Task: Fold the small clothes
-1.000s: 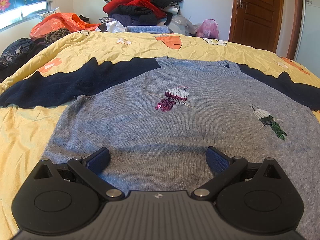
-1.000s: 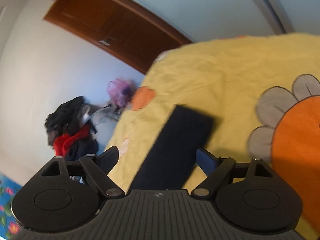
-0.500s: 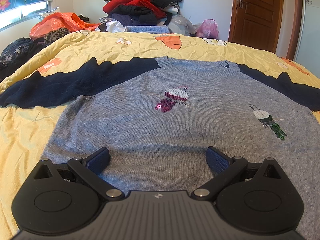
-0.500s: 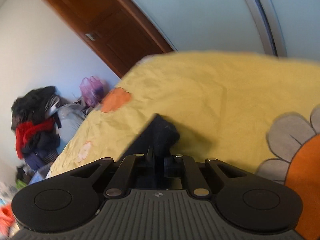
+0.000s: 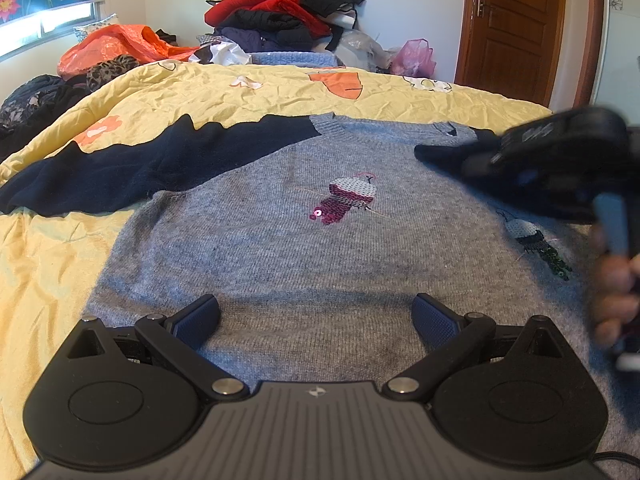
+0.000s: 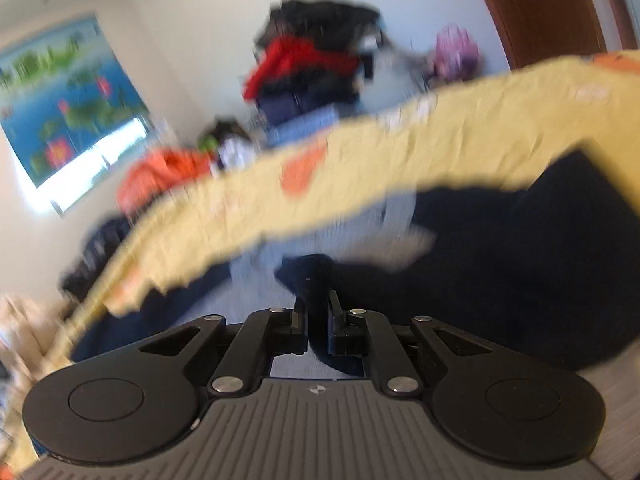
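A grey sweater (image 5: 288, 248) with sequin birds and navy sleeves lies flat on the yellow bedspread (image 5: 48, 264). Its left navy sleeve (image 5: 120, 172) is stretched out to the left. My left gripper (image 5: 316, 316) is open and empty, low over the sweater's hem. My right gripper (image 6: 318, 320) is shut on the cuff of the right navy sleeve (image 6: 520, 272) and holds it over the sweater's right shoulder. In the left wrist view the right gripper (image 5: 456, 160) shows blurred at the right edge with the sleeve in it.
A pile of red, black and navy clothes (image 5: 280, 8) stands behind the bed. An orange bag (image 5: 116, 46) lies at the back left. A pink bag (image 5: 414, 58) sits by the brown door (image 5: 516, 24).
My right gripper closed on the right sleeve's cuff, then swung it left over the sweater's body. It now shows in the left wrist view. My left gripper has not moved.
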A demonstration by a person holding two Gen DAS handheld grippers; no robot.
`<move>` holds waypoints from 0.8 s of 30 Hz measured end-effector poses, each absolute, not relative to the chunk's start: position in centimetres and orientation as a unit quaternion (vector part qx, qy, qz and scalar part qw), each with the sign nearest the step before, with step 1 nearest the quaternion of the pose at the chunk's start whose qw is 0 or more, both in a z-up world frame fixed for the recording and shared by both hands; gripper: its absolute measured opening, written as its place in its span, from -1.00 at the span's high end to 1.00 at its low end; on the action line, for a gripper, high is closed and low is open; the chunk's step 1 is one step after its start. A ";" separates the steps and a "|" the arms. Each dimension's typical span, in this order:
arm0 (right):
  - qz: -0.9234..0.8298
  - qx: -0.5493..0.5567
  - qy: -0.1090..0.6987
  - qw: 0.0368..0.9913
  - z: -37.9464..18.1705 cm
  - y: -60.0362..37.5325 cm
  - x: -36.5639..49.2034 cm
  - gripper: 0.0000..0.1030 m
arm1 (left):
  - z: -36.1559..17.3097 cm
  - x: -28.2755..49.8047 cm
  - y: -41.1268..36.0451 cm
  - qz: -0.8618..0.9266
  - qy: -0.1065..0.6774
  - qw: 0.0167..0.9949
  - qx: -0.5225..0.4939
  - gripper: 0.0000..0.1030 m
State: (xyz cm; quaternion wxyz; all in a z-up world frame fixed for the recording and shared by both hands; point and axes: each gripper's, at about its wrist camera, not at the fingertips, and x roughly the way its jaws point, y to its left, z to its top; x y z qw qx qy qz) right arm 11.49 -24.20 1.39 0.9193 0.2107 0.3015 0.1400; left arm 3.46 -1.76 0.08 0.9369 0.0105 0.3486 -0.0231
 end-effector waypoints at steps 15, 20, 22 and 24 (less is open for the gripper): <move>0.154 0.427 0.218 0.864 -1.9 -34.7 2.3 -0.54 | 1.3 3.2 -0.9 -0.039 0.351 0.932 -0.080 -1.00; 0.173 0.439 0.212 0.856 -2.6 -34.8 3.3 -0.60 | 3.0 7.3 -1.2 -0.129 0.375 0.892 -0.216 -1.00; 0.179 0.435 0.211 0.857 -2.5 -34.7 3.3 -0.66 | 2.6 9.5 -1.5 -0.164 0.391 0.864 -0.272 -1.00; 0.181 0.435 0.210 0.856 -2.6 -34.9 3.0 -0.67 | 1.8 11.3 -2.0 -0.170 0.405 0.840 -0.318 -1.00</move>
